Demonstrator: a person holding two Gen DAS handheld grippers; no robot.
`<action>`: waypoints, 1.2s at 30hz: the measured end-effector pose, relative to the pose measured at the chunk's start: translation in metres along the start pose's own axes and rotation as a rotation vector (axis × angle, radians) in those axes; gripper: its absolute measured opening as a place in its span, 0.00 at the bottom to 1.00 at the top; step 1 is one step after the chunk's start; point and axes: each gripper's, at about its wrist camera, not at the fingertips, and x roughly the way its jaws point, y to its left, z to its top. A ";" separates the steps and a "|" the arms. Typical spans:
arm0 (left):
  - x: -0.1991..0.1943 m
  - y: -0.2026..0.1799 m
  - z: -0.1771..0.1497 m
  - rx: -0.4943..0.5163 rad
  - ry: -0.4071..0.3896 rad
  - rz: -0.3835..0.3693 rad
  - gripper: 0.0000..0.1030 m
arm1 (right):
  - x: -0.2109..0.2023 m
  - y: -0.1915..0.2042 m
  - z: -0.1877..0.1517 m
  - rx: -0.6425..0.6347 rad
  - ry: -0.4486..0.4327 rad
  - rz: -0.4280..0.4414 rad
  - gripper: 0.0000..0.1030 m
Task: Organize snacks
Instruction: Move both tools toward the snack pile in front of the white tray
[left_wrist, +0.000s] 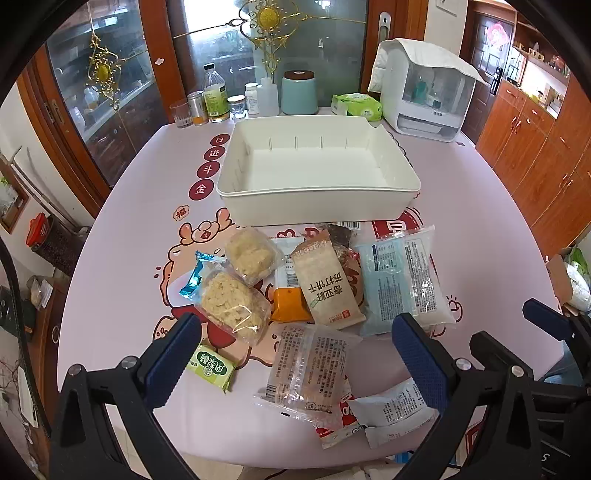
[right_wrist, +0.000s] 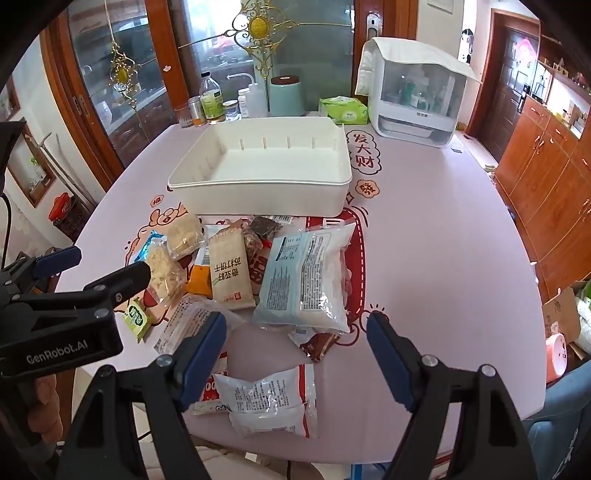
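Nothing is sorted yet, by my reckoning: the white bin (left_wrist: 317, 173) sits bare at the twelve o'clock end of the pink table (left_wrist: 129, 206), and every packet lies loose in front of it.

Going left to right, the left gripper (left_wrist: 295, 350) hovers with its jaws spread wide and nothing between them; the green packet (left_wrist: 210, 365) lies by its nine o'clock finger, the clear wafer packet (left_wrist: 306, 369) just ahead between the fingers.

The right gripper (right_wrist: 295, 347) is likewise wide apart and empty, with the big blue-and-white bag (right_wrist: 306, 277) at twelve o'clock and a small white pouch (right_wrist: 266, 402) beneath the gap.
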 end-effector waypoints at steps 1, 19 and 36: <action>0.000 0.000 0.000 0.002 0.001 0.000 0.99 | -0.001 0.000 -0.003 0.005 -0.001 -0.001 0.77; 0.005 0.010 0.007 -0.012 0.001 0.007 0.99 | 0.007 0.001 0.001 0.009 0.008 0.003 0.77; -0.012 0.016 0.028 0.037 0.064 0.065 0.99 | -0.010 -0.006 0.012 0.000 -0.039 0.028 0.77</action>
